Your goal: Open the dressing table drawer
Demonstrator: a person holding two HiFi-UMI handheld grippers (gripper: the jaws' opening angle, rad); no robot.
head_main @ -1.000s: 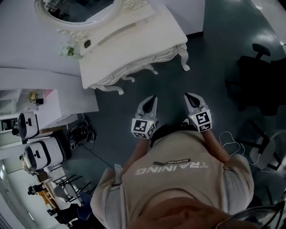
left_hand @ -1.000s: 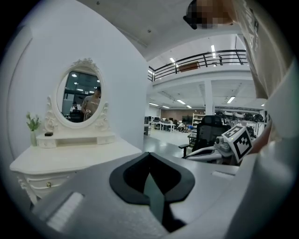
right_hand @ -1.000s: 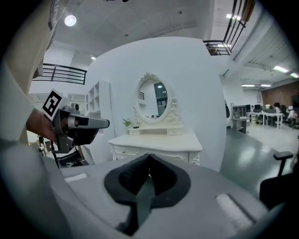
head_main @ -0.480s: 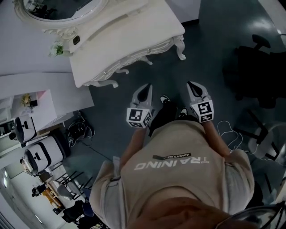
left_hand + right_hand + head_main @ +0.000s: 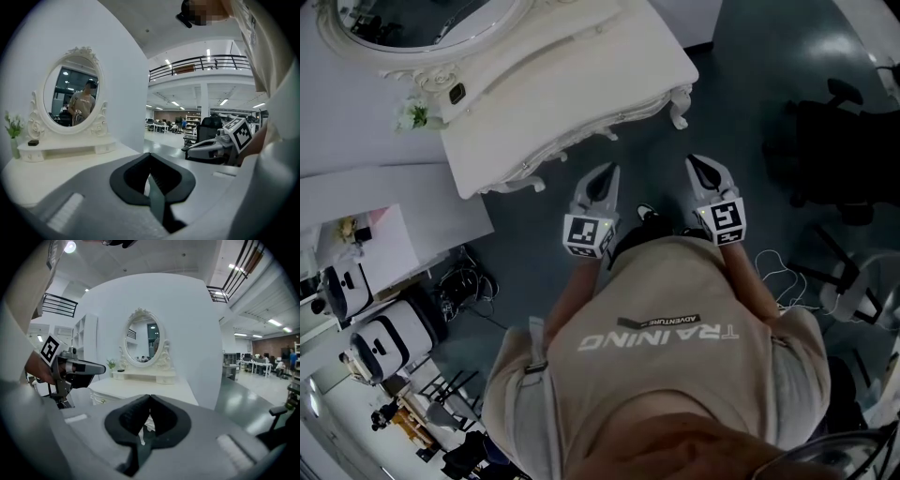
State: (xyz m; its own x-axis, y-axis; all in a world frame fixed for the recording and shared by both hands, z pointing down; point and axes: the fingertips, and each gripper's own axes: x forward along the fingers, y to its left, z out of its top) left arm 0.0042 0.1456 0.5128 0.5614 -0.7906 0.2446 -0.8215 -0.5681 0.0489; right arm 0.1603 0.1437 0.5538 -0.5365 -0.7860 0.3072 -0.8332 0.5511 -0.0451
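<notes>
Approach stage: left gripper and right gripper, jaws together and empty, short of white dressing table; drawer shut under tabletop; next, probably parting jaws around a knob.

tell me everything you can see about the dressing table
The dressing table is white and ornate, painted wood by its look, with a bare top, a scalloped front whose drawer looks shut, and curved legs. An oval mirror in a carved frame rises from its back shelf, which bears a small plant and a small dark item. It stands on the dark floor against a white wall.
</notes>
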